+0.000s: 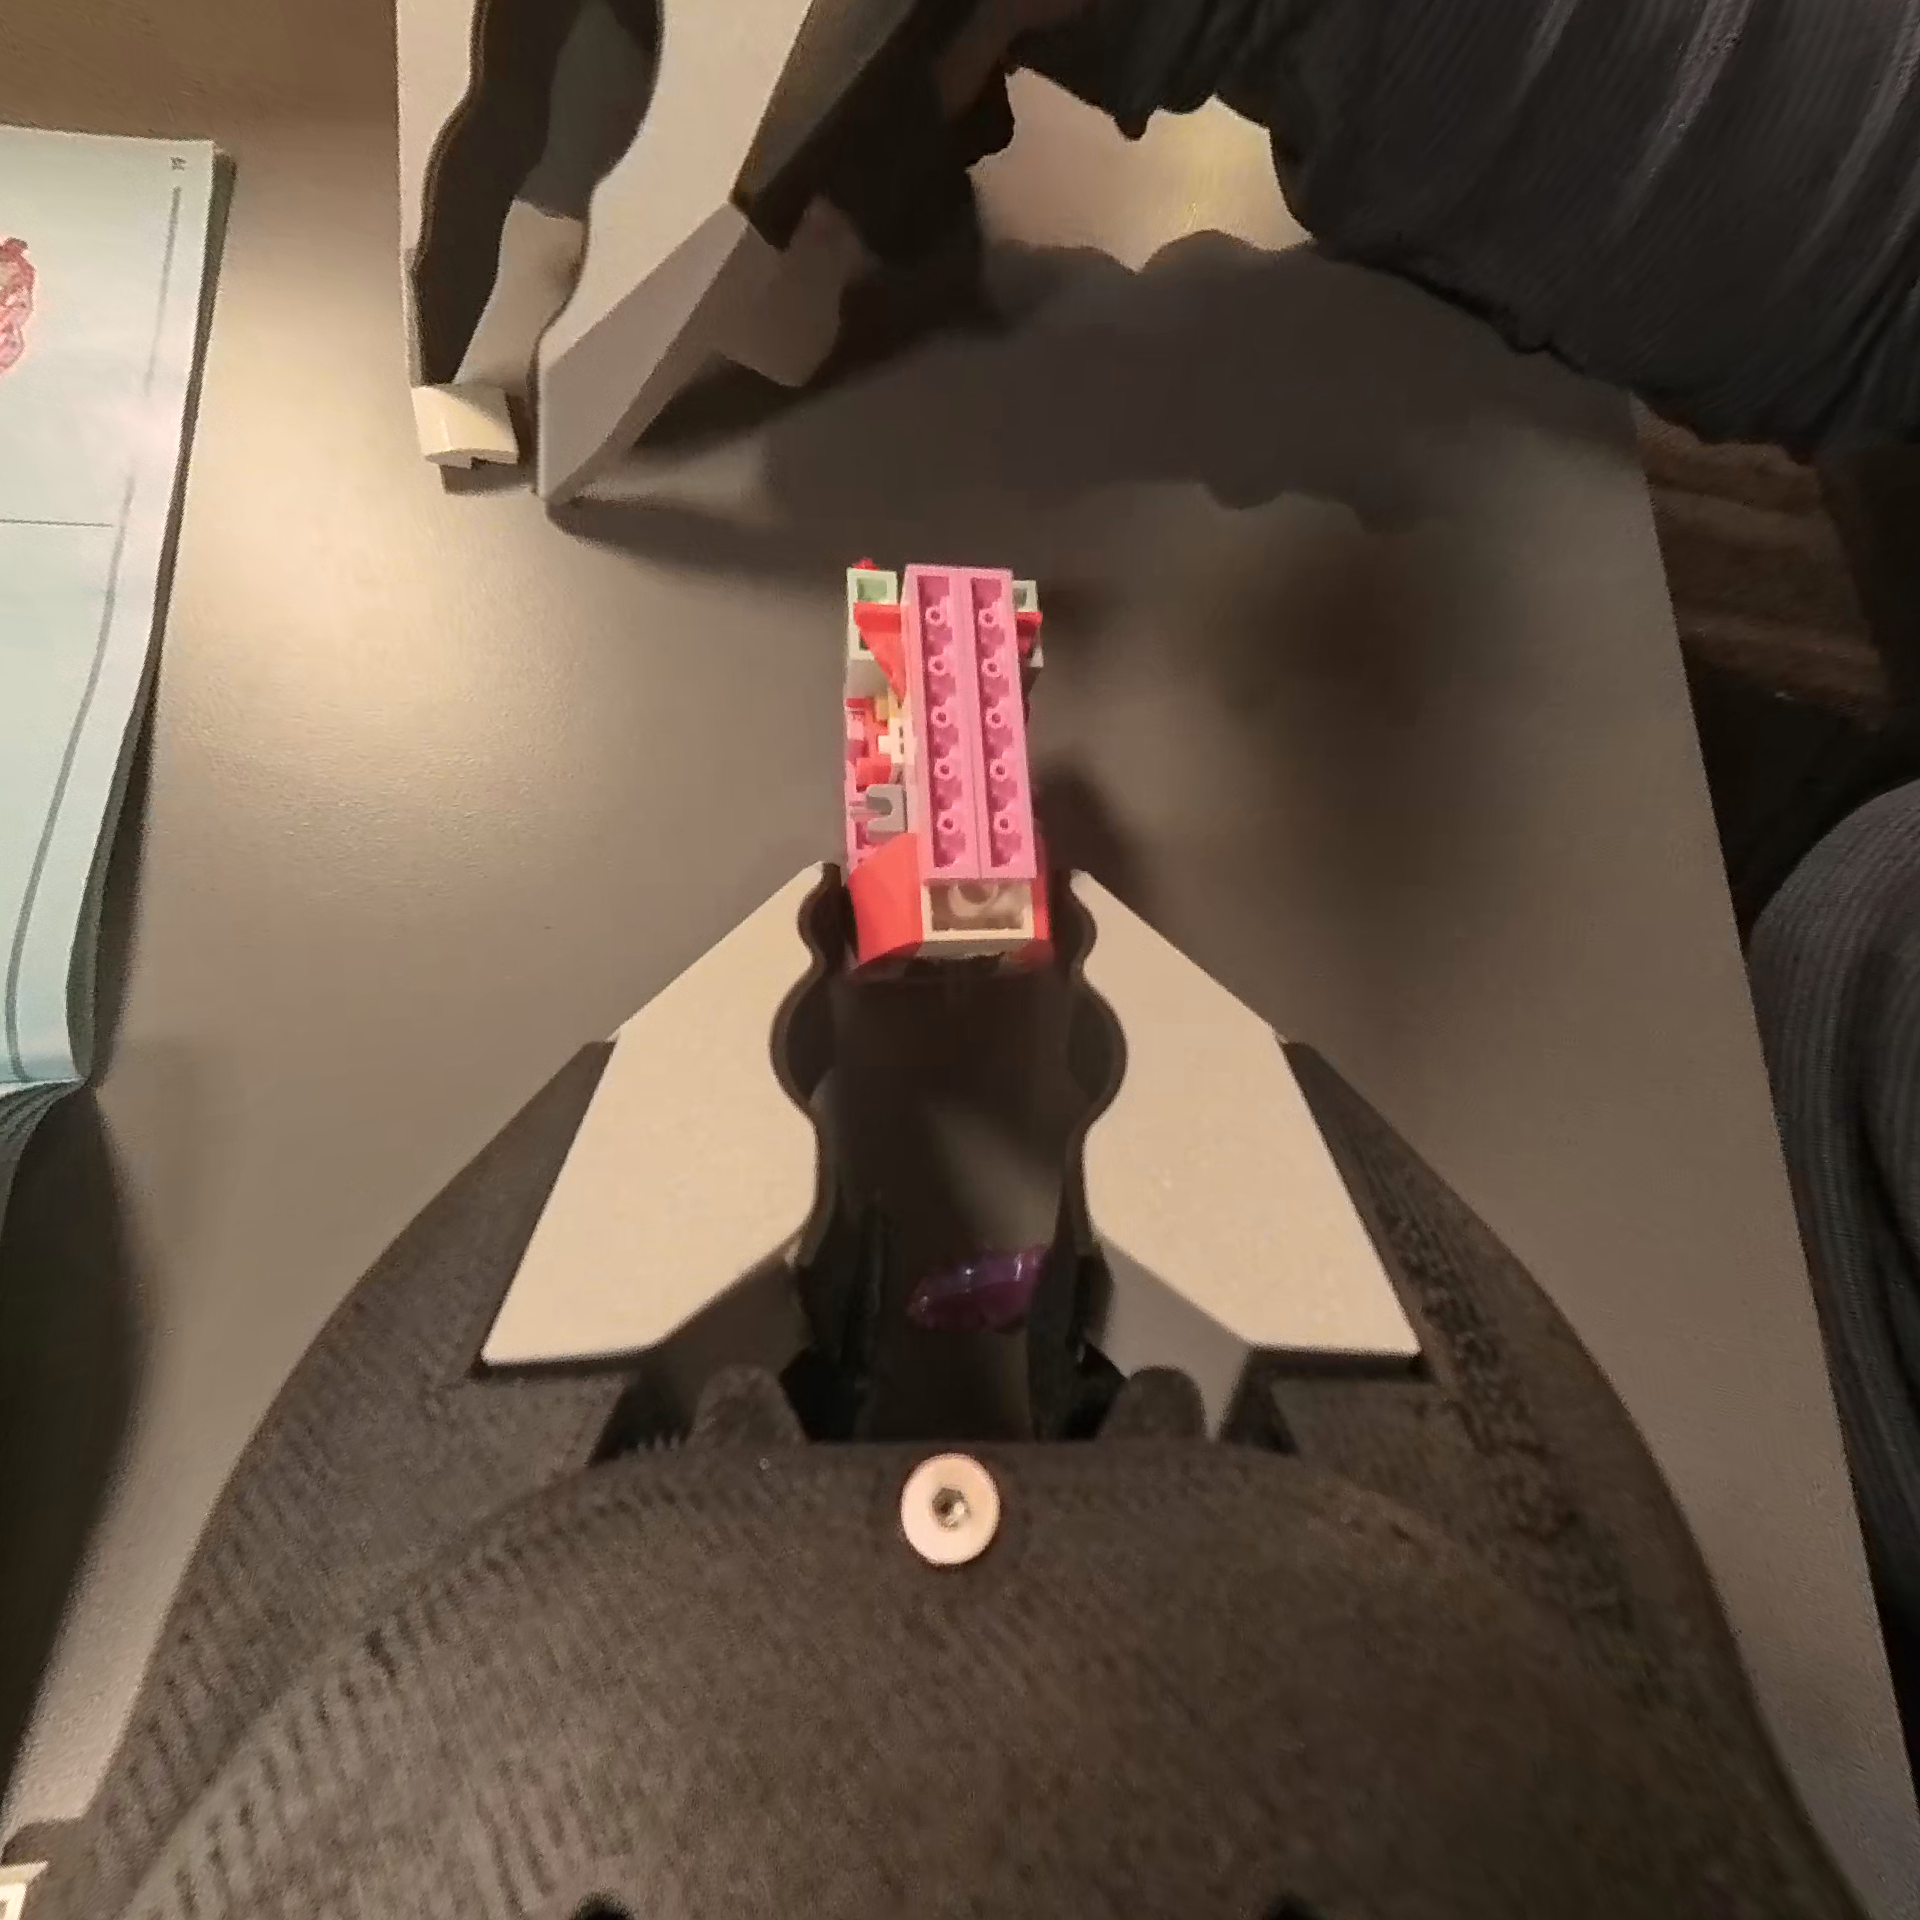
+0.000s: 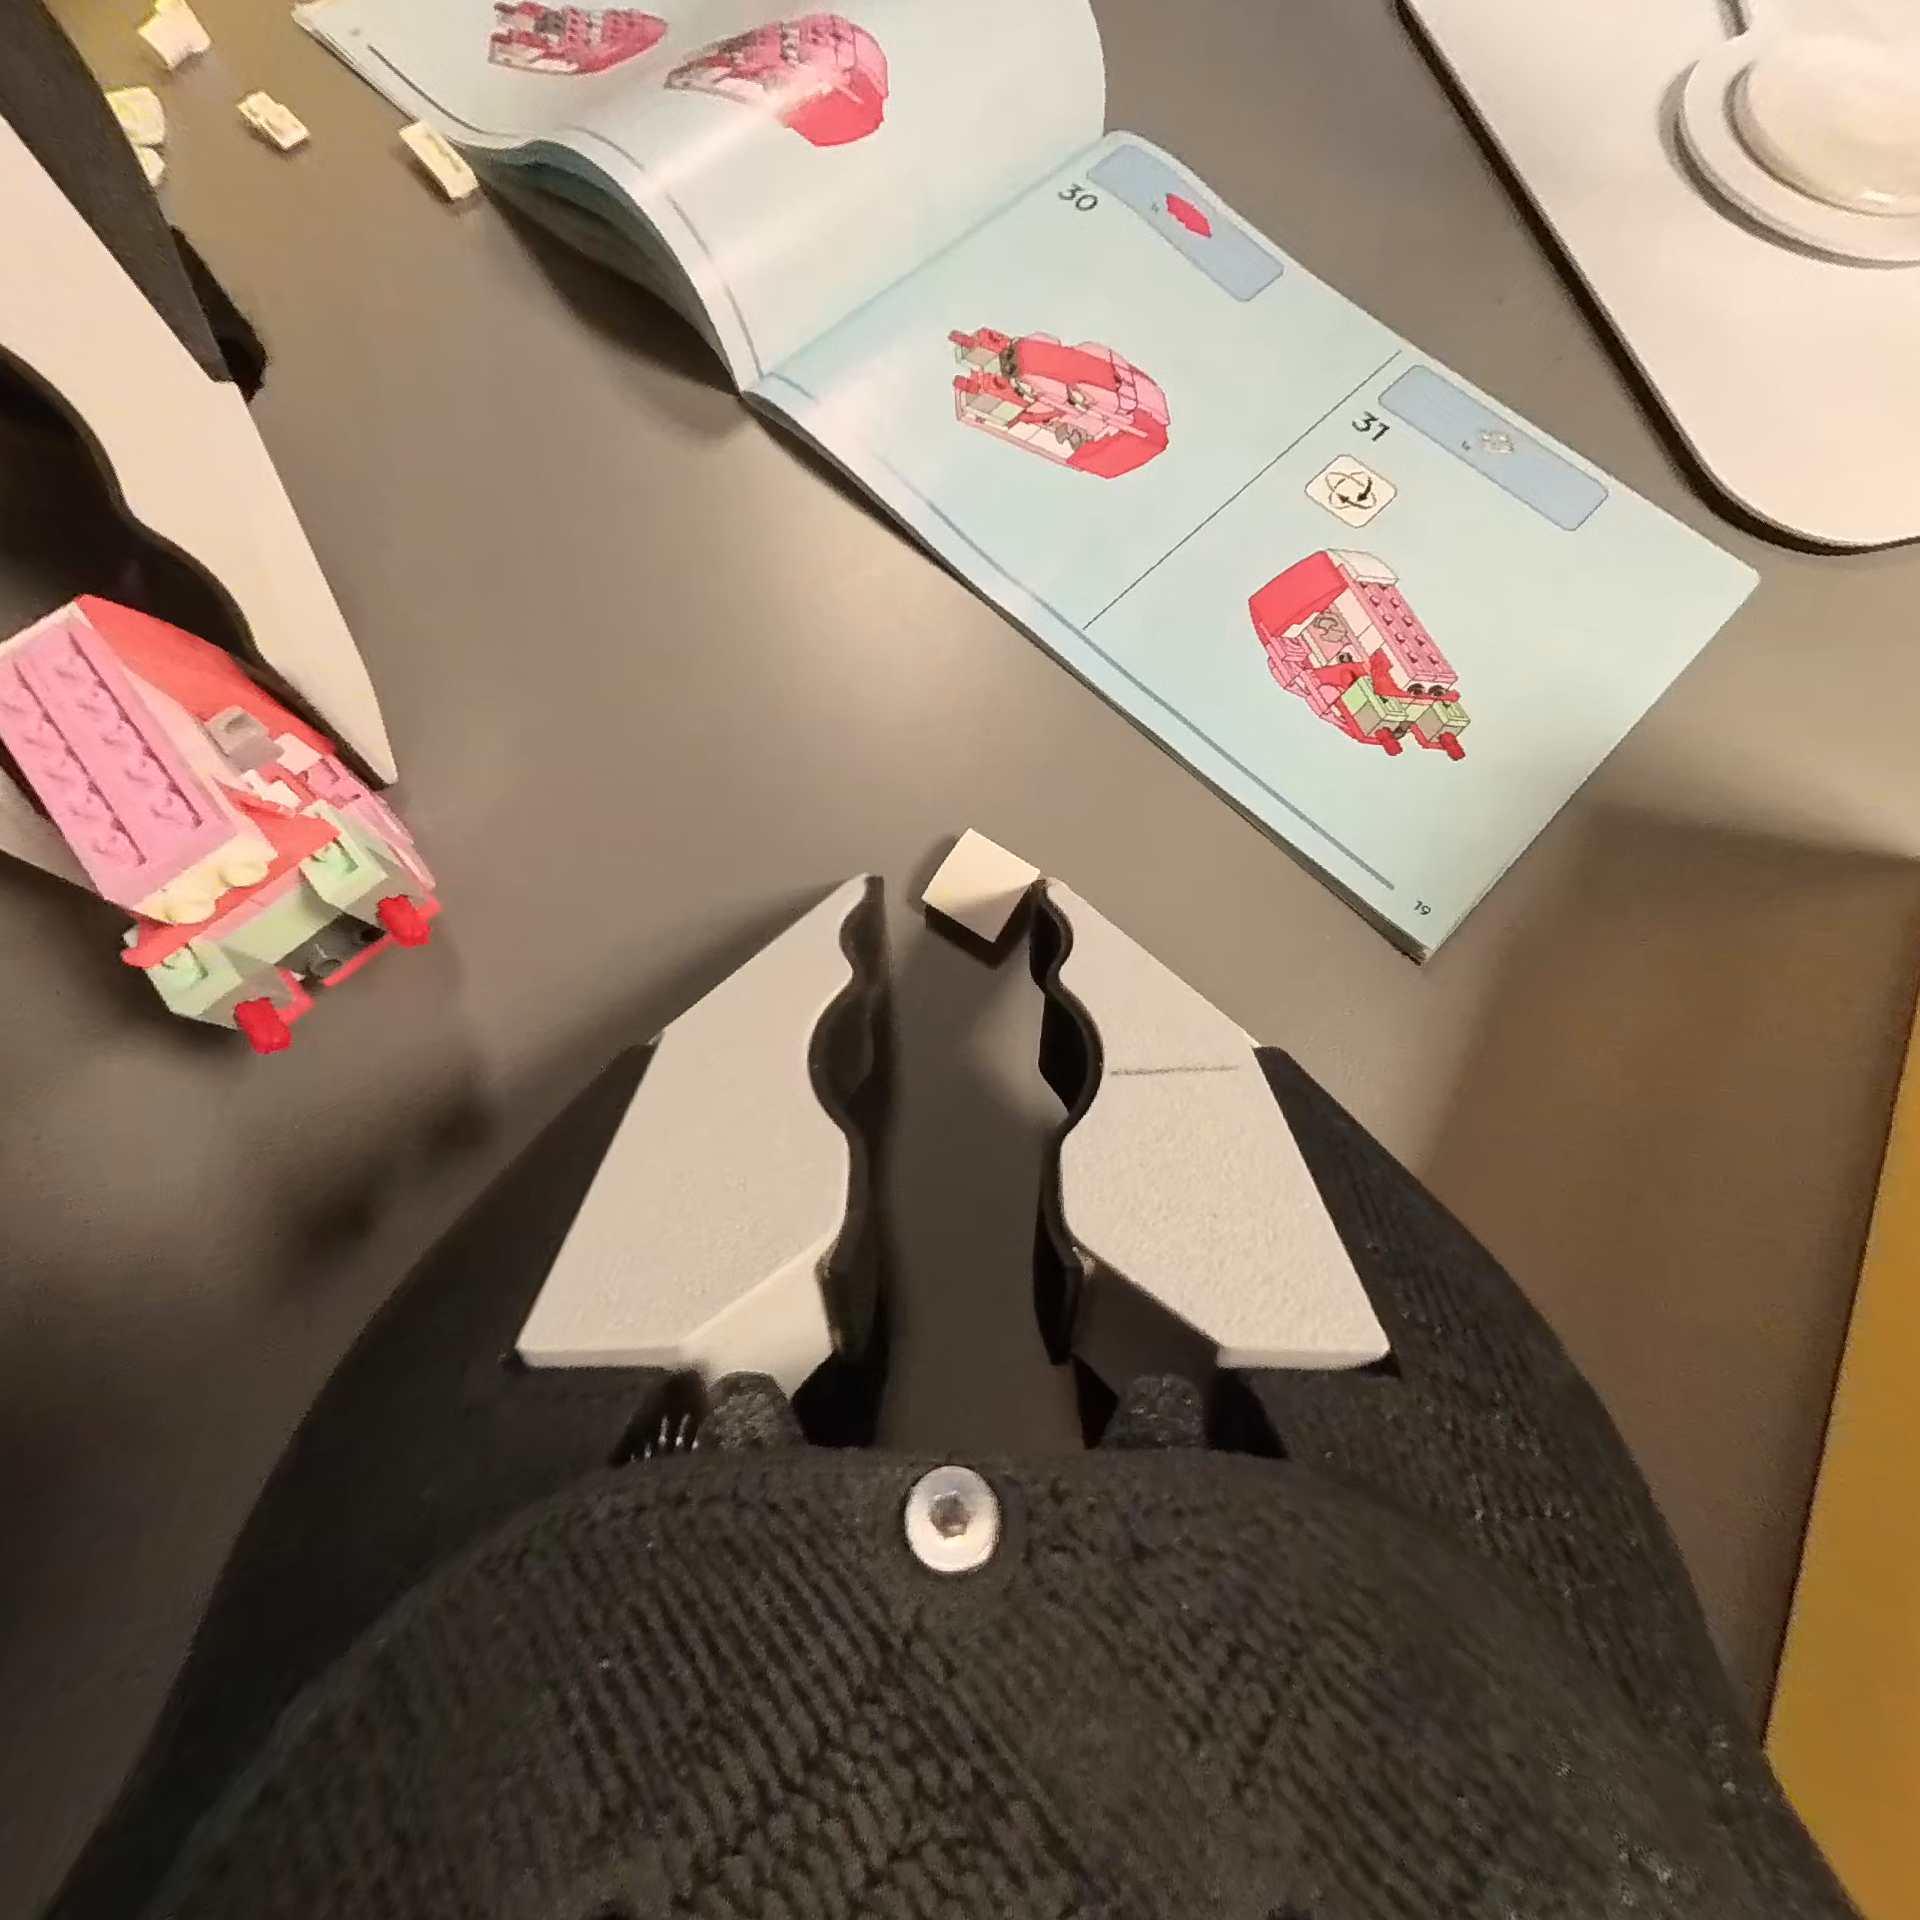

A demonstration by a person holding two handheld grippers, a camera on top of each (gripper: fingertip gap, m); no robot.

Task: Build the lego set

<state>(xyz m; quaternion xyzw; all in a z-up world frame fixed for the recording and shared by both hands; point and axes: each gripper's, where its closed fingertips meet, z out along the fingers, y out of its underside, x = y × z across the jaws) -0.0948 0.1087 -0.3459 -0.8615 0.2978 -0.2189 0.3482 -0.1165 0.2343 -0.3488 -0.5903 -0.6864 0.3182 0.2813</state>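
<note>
1. Your left gripper clamps the near end of a pink-and-red brick model, both fingertips pressing its sides just above the dark table.
2. Your right gripper stands narrowly open, a small white brick at its tips, ungripped.
3. An open booklet lies beyond.
</note>
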